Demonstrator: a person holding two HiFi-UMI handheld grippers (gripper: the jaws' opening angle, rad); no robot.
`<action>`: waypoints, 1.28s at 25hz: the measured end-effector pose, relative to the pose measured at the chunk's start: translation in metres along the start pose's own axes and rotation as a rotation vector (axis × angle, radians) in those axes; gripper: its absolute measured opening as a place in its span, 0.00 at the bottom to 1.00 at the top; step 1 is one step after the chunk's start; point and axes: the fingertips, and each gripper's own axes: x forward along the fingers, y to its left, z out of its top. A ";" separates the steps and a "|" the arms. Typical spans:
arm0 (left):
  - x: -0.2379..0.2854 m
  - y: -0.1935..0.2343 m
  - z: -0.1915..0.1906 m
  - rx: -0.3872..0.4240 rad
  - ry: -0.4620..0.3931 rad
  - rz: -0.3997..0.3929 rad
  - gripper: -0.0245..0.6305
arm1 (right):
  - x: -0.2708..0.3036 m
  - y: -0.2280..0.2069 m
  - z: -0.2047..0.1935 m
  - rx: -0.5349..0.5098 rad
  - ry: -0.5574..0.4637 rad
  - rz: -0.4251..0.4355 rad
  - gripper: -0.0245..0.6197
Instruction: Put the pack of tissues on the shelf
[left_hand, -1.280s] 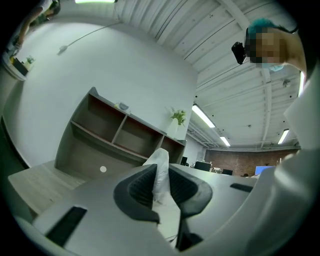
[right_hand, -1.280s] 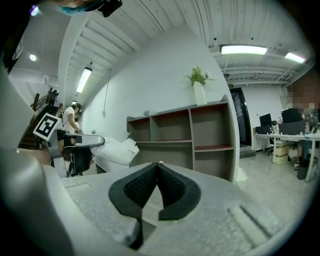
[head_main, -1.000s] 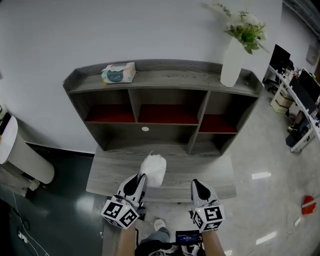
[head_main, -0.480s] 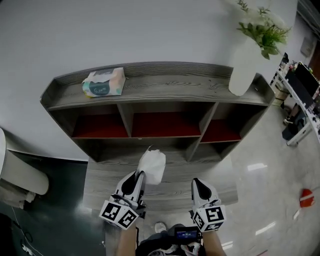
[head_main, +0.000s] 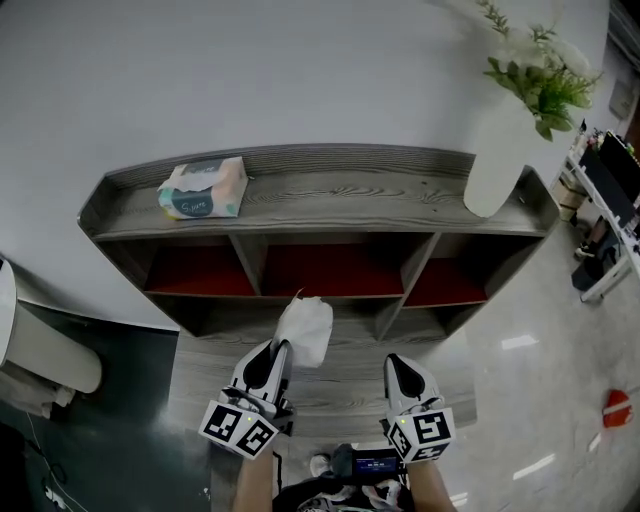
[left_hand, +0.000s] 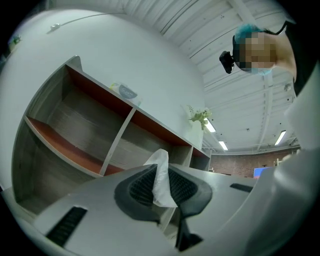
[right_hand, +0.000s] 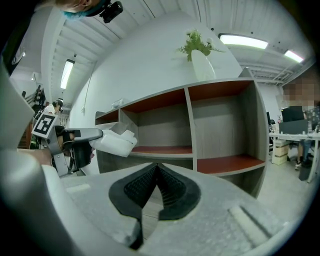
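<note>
The pack of tissues (head_main: 203, 188), white and teal, lies on the left end of the grey shelf unit's top board (head_main: 350, 190); the left gripper view also shows the pack (left_hand: 124, 91) up there. My left gripper (head_main: 281, 346) is shut on a single white tissue (head_main: 306, 328) that sticks up between its pads (left_hand: 161, 177), in front of the middle compartment. My right gripper (head_main: 395, 362) hangs beside it, shut with nothing between its jaws (right_hand: 156, 181). Both are well below and short of the pack.
A white vase (head_main: 500, 160) with green leaves stands on the right end of the top board. Three red-floored compartments sit below it, and a low grey bench (head_main: 220, 355) lies in front. A white round bin (head_main: 40, 350) is at left; desks (head_main: 605, 200) at right.
The shelf unit has come nearer and sits lower in the head view as both grippers moved toward it. The tissue stays pinched in the left gripper.
</note>
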 end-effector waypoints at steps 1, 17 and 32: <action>0.004 0.001 0.002 0.004 -0.004 0.002 0.10 | 0.004 -0.003 0.002 0.004 -0.002 0.002 0.05; 0.050 0.024 0.003 0.006 -0.011 0.024 0.10 | 0.049 -0.025 0.016 0.007 -0.004 0.030 0.05; 0.067 0.033 -0.002 0.021 -0.014 0.037 0.10 | 0.063 -0.038 0.009 0.023 0.014 0.024 0.05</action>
